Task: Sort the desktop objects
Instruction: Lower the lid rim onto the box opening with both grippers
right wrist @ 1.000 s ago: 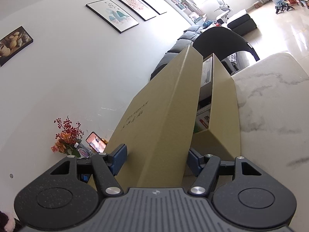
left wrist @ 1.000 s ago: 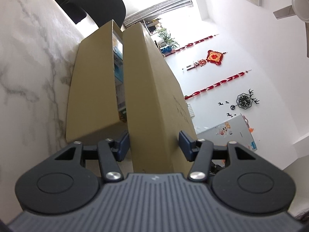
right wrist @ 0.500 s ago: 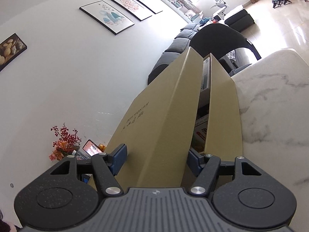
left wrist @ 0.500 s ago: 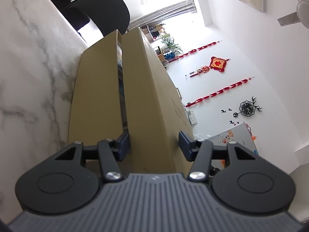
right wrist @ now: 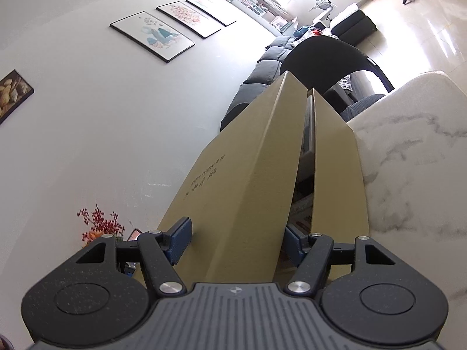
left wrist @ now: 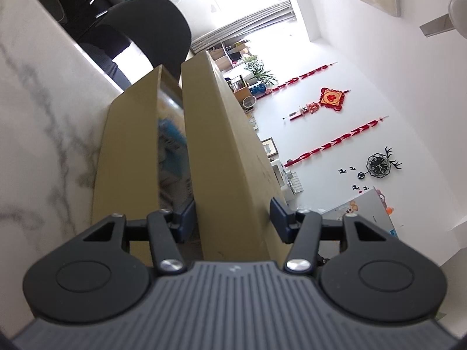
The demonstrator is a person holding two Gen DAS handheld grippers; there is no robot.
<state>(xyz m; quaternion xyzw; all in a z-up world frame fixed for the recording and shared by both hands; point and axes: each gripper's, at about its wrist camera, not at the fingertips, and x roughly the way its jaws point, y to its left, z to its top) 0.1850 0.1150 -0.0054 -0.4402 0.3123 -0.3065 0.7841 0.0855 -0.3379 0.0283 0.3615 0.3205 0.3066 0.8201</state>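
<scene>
While the cardboard box (left wrist: 128, 157) rests on the marble table (left wrist: 38, 110), left gripper (left wrist: 232, 218) and right gripper (right wrist: 236, 237) each clamp its raised lid (left wrist: 221, 157), rolled sideways, from opposite ends.

left gripper (left wrist: 232, 218) and right gripper (right wrist: 235, 240), jaws clamped, each rolled sideways

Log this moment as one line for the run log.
stage: lid going onto box | left tool: shut on cardboard lid | right tool: shut on cardboard lid | cardboard box: on marble table, items inside, gap open
</scene>
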